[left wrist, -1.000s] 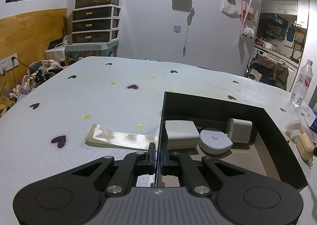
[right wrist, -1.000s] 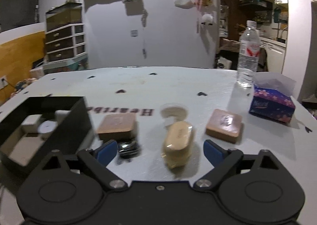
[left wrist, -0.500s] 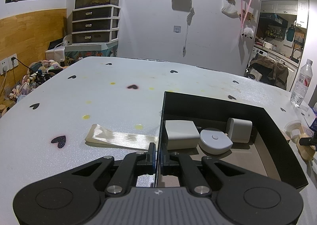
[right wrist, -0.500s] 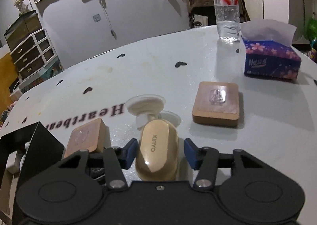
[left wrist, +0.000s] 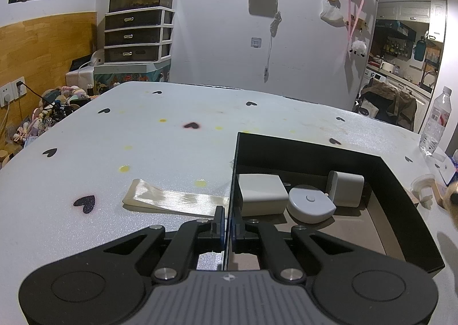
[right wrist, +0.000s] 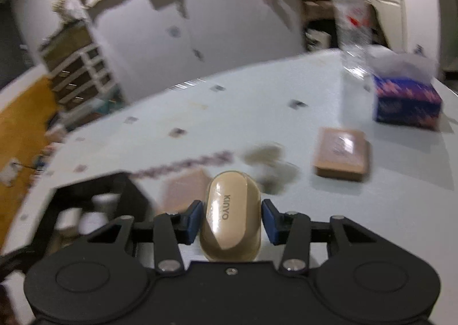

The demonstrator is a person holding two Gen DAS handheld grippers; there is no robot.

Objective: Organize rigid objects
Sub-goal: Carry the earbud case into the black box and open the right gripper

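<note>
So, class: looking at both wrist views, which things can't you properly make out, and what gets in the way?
- Left view: near end of the box floor, hidden behind the left gripper.
- Left view: tan case at the right edge, cut off and blurred.
- Right view: box contents, smeared by motion blur.
- Right view: bottle label, blurred.
- Right view: underside of the case, hidden by the right gripper.

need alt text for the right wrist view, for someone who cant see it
The right gripper holds a beige oval KINYO case between its blue-padded fingers above a white table. The picture is motion-blurred. A black box lies to the left, a tan square block to the right, with a purple tissue box beyond it.
</note>
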